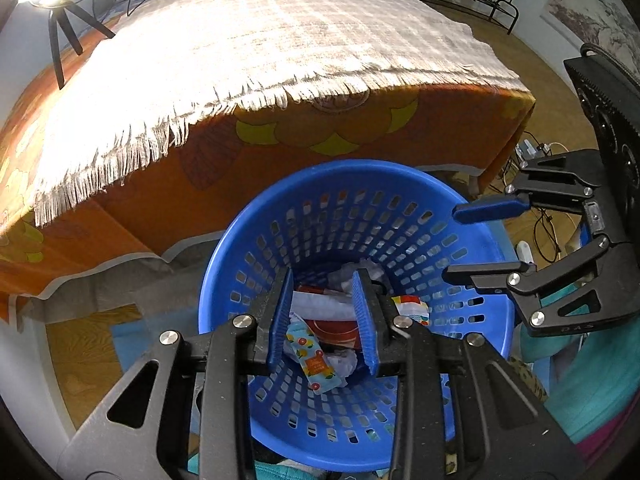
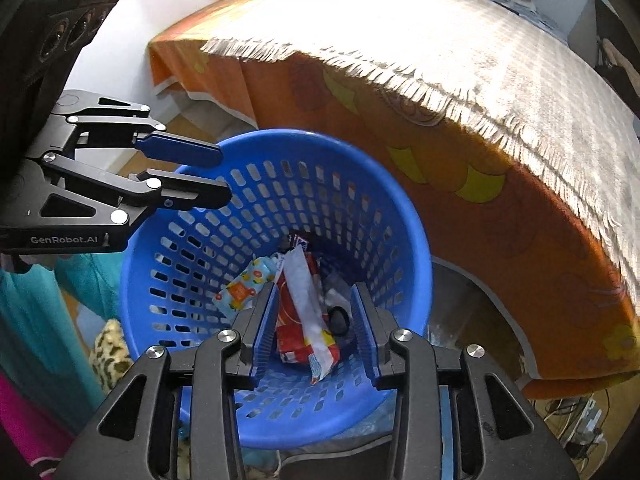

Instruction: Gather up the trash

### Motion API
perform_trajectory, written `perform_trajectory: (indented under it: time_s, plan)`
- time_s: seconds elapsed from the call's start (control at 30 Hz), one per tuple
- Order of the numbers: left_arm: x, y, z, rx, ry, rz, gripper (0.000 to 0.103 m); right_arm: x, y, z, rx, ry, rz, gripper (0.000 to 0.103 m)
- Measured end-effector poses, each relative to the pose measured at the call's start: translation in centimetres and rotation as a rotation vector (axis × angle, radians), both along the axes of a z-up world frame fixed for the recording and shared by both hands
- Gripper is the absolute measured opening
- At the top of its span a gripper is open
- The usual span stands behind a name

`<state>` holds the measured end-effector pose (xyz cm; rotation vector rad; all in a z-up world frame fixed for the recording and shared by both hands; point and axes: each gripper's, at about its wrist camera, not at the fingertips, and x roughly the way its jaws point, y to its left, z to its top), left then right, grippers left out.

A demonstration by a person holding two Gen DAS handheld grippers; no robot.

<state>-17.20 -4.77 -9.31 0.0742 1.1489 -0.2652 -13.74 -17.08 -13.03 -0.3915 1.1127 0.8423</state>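
Note:
A blue perforated basket stands on the floor beside the table; it also shows in the right wrist view. Inside lie several wrappers: a light blue fruit-print packet, a red-and-white wrapper and crumpled white paper. My left gripper is open and empty above the basket's mouth; it shows from the side in the right wrist view. My right gripper is open and empty over the basket, seen at the right in the left wrist view.
A table with an orange flowered cloth and a white fringed mat stands just behind the basket. Teal fabric and a leopard-print piece lie beside it. Cables and a power strip lie under the table.

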Motion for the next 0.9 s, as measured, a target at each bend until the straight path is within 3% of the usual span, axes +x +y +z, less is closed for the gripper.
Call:
perform_trajectory:
  time_s: [0.07,0.27,0.4,0.9]
  plan:
    - [0.0,0.0,0.1,0.004,-0.005,0.002,0.038,0.1,-0.2,0.2,0.0,-0.009,-0.009,0.046]
    - [0.5,-0.1,0.6,0.008,-0.023,0.013,0.039,0.2,-0.4,0.6,-0.005,-0.027,-0.028,0.048]
    - [0.9,-0.1,1.2,0.017,-0.039,0.024,0.041,0.6,-0.8,0.9,-0.009,-0.04,-0.051,0.055]
    - [3.7,0.6,4.5,0.015,-0.13,0.082,0.059,3.2,-1.5,3.2,-0.017,-0.102,-0.129,0.056]
